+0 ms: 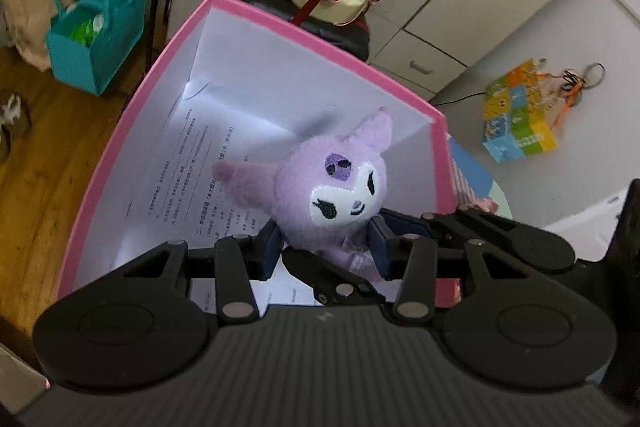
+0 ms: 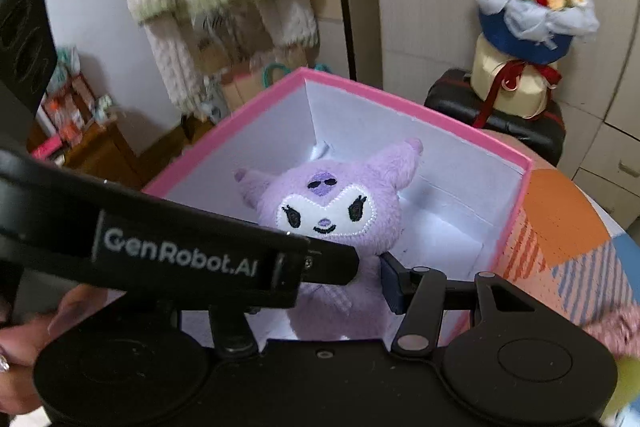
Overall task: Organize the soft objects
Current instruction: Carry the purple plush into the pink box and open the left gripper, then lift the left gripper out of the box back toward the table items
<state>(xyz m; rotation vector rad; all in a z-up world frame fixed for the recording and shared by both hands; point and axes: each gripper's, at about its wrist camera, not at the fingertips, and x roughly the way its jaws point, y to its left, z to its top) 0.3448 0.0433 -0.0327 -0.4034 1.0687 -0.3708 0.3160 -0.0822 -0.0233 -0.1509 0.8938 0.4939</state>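
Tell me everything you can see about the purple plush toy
The purple plush toy is a small fuzzy lilac character with two long pointed ears, a white embroidered face with black lashed eyes and a darker purple patch on its forehead. Its body wears pale striped fabric. It sits upright, facing the cameras, over the open pink box with white walls. The left gripper is clamped on its body from both sides, and the right gripper also looks closed on it, though the other gripper hides one finger.
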